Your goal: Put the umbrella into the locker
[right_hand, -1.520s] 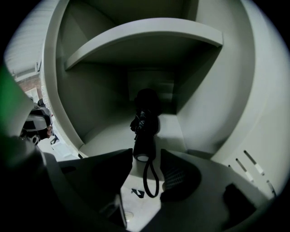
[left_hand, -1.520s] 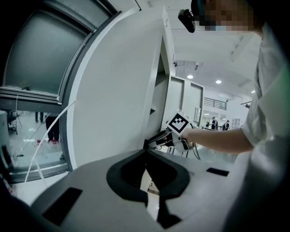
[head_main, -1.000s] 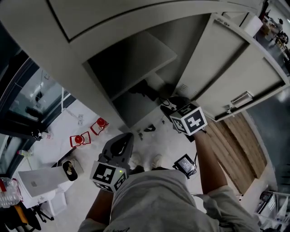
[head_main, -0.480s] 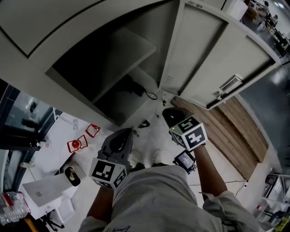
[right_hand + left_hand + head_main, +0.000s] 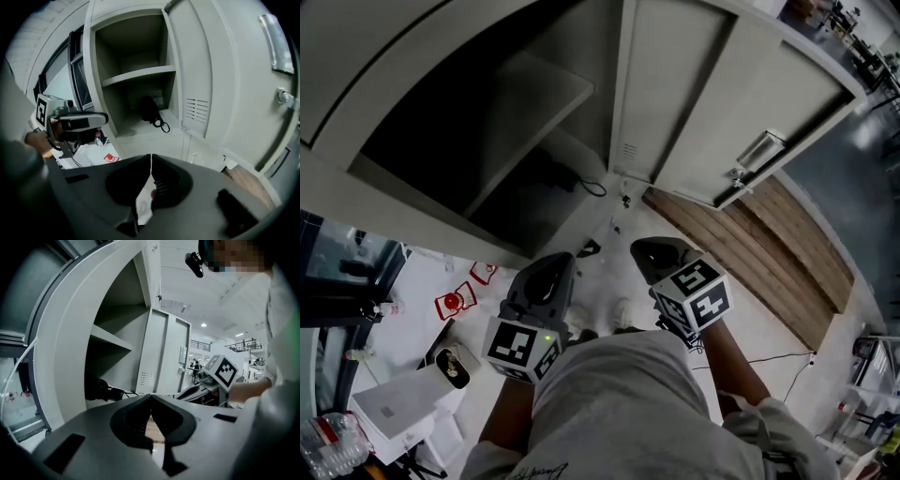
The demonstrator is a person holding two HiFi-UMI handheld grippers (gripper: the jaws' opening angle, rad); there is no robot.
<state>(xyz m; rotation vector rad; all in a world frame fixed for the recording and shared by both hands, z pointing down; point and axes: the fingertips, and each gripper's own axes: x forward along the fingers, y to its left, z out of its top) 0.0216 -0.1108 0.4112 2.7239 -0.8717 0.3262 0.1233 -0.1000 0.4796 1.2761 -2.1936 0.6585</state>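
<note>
The right gripper (image 5: 150, 158) is showing its jaws pressed together with nothing between them; they have just been closing, and only pale floor is showing past the tips. The left gripper (image 5: 151, 398) is likewise carrying its jaws together and empty, hanging beside the right one. A second ago the right gripper was reaching at the locker's mouth, close to the umbrella; now it is standing well back from the opening, and the head view is showing both grippers drawn in near the person's body. The umbrella (image 5: 150, 110) is lying dark and folded on the floor of the lower compartment, under the shelf (image 5: 140, 72), its loop trailing toward the door side. So the placing is looking done: the umbrella is resting inside the locker (image 5: 131, 47) and neither gripper is touching it. The door (image 5: 225, 70) is hanging open.
</note>
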